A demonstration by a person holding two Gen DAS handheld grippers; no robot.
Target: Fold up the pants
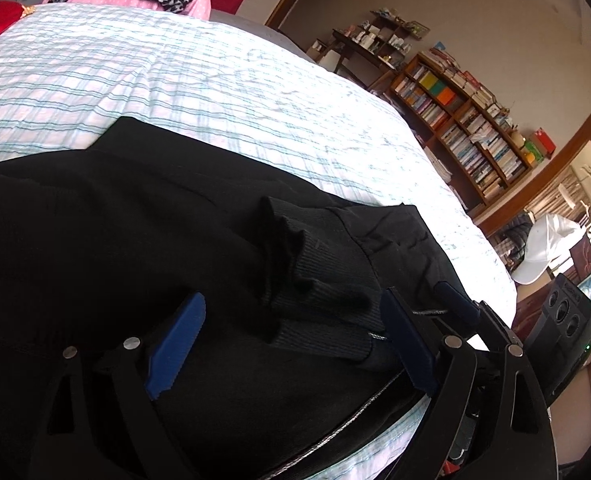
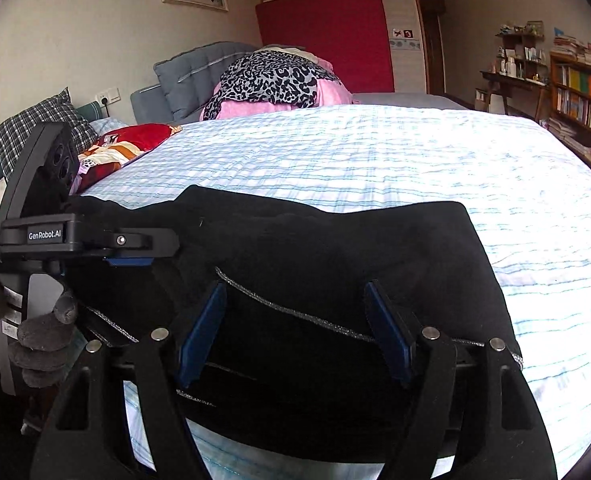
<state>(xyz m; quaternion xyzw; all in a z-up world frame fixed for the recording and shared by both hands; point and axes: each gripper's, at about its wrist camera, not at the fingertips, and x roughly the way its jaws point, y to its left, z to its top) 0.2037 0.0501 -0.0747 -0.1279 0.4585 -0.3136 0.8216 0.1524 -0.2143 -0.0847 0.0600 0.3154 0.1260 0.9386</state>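
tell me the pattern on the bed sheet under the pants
White with thin blue-green stripes, on the bed sheet; clearest in the right wrist view.

Your left gripper (image 1: 291,320) has its jaws spread wide, the two blue pads (image 1: 177,344) set well apart and angled outward, with black fabric lying between them and not clamped. Your right gripper (image 2: 295,328) is likewise spread, both blue pads (image 2: 201,332) standing clear of each other. In the right wrist view, the left gripper appears side-on at the left edge, held level. Your left hand (image 2: 43,336), in a grey glove, wraps its handle from below, fingers curled.
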